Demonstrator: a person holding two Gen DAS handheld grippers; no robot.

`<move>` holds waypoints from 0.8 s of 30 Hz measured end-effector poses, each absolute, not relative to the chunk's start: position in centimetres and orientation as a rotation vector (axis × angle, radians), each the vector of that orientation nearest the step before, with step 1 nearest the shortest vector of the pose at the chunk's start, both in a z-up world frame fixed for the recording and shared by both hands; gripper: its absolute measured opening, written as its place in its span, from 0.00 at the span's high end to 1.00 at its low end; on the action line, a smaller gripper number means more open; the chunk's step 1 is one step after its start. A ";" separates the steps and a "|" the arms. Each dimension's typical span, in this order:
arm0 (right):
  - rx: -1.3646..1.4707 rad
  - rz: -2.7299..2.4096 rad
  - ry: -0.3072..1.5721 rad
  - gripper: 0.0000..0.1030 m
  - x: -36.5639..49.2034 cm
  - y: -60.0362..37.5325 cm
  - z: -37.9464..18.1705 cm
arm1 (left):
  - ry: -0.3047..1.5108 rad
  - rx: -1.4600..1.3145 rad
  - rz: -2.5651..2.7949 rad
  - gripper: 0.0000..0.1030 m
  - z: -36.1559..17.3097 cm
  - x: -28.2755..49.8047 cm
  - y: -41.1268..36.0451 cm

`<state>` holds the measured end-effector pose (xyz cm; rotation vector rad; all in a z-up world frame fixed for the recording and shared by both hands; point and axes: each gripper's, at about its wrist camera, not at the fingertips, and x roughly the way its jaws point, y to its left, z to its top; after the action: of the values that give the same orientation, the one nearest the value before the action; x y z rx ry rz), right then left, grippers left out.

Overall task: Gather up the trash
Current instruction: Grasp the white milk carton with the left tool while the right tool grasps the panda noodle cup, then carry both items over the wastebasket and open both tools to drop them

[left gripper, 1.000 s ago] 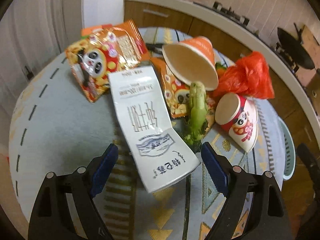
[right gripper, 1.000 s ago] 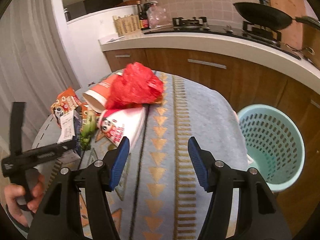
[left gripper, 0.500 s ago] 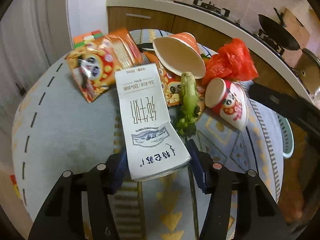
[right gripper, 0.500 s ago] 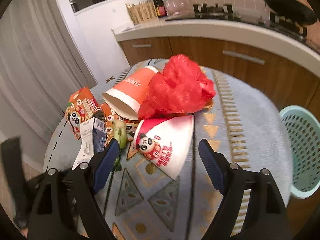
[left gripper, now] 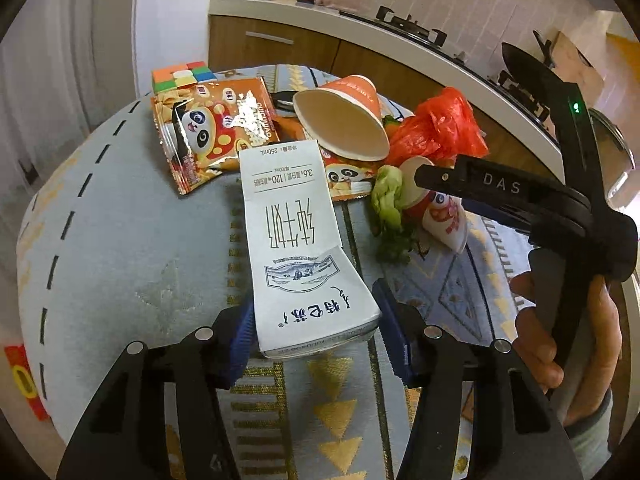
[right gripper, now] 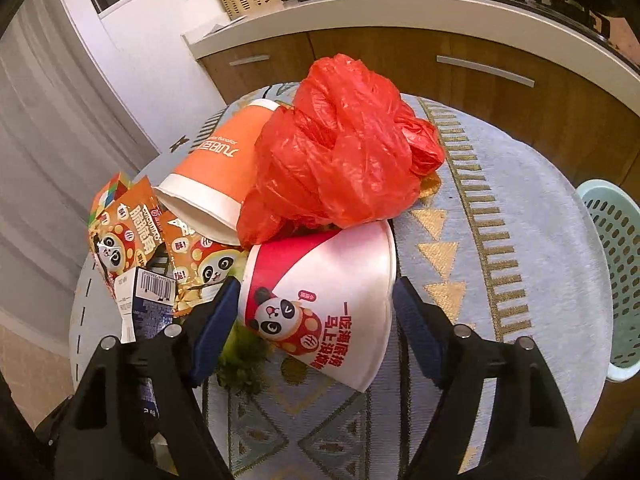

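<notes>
A white milk carton lies flat on the round table, and my left gripper is shut on its near end, blue pads against both sides. Lying on its side is a red-and-white panda paper cup, between the jaws of my right gripper. Those jaws are closing, and a narrow gap still shows at the right pad. A crumpled red plastic bag rests on the cup's far side. An orange paper cup and panda snack packets lie beyond, with green vegetable scraps beside the left pad.
A pale green perforated basket stands on the floor past the table's right edge. A colour cube sits at the far left of the pile. A hand holds the right gripper's handle. Kitchen counter and cabinets run behind.
My left jaws closed onto the milk carton. My right gripper swung left and down from bare tablecloth to straddle the panda cup, opening wider, and it entered the left wrist view.
</notes>
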<state>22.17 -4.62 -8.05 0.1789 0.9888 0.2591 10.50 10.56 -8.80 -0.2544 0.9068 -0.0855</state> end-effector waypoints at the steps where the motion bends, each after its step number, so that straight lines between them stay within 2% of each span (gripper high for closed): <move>1: 0.166 0.243 0.991 0.28 22.2 -4.7 -8.1 | 0.905 -0.255 -0.090 0.48 -8.8 10.4 10.6; 3: 0.166 0.235 0.999 0.25 22.4 -4.7 -8.4 | 0.903 -0.254 -0.096 0.48 -8.8 10.4 10.5; 10: 0.195 0.266 0.970 0.28 20.9 -5.7 -8.4 | 0.872 -0.244 -0.123 0.49 -8.2 10.2 10.2; 24: 0.232 0.171 0.699 0.28 13.8 -15.3 0.5 | 0.689 -0.230 -0.310 0.49 -1.8 9.9 5.8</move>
<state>13.83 -15.34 0.54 0.2318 0.6986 0.1715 9.85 5.76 -1.80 -0.2302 0.6892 -0.3102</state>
